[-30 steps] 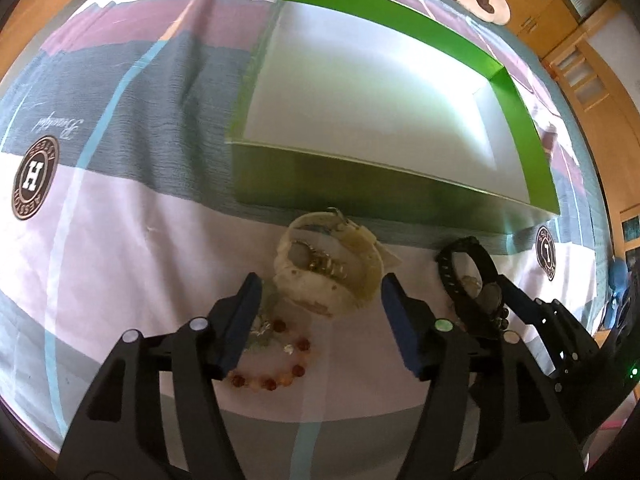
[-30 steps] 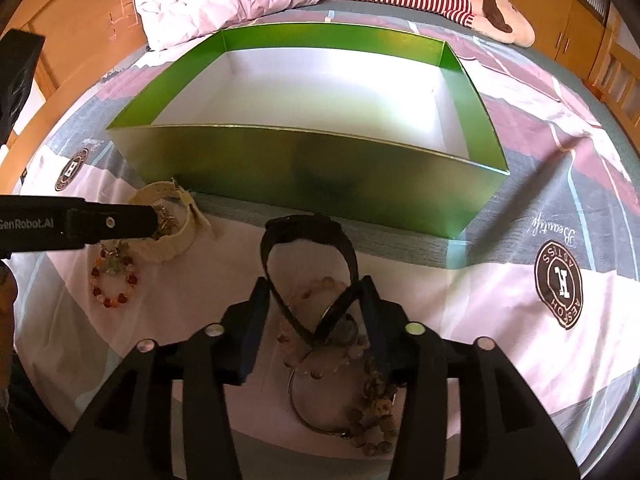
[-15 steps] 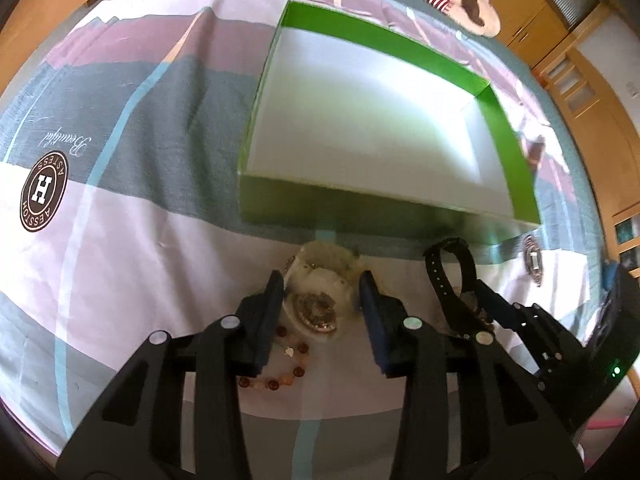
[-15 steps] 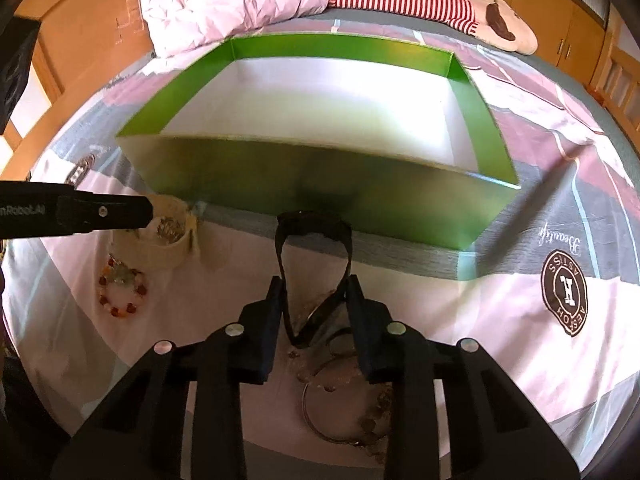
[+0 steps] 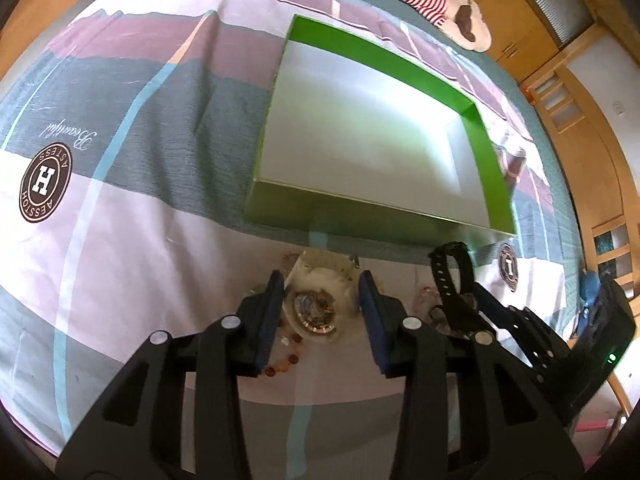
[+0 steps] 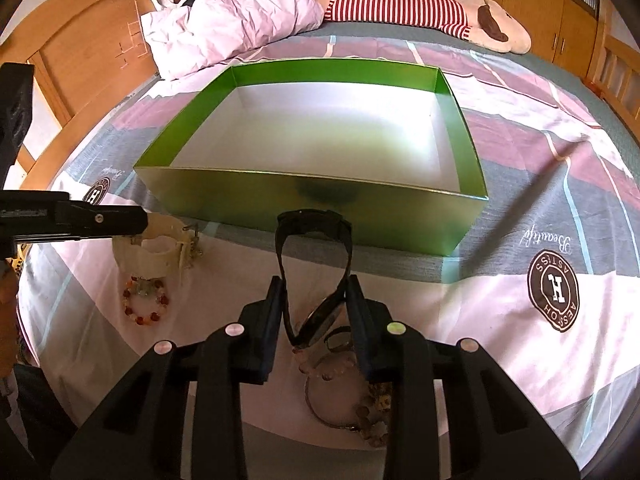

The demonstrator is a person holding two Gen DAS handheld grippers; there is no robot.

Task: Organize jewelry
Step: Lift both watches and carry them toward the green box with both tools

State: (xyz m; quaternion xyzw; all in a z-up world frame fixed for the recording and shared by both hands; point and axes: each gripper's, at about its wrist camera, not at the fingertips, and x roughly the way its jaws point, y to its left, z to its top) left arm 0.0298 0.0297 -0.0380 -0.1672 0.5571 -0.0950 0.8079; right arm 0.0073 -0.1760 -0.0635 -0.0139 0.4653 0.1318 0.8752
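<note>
on the bed (image 6: pixel 520 264) | left gripper (image 5: pixel 320 296) fingers clamp cream watch (image 5: pixel 316 312) | right gripper (image 6: pixel 314 300) fingers clamp black watch (image 6: pixel 316 236) | both just before green box (image 6: pixel 320 196)

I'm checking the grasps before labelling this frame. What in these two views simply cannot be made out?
- Left wrist: the cream watch is blurred, so its dial is unreadable; the left gripper fingers cover part of the red bead bracelet.
- Right wrist: the black watch face is edge-on; the right gripper covers the metal bangle and bead pile.
- Either view: the green box near wall hides its near floor.
</note>
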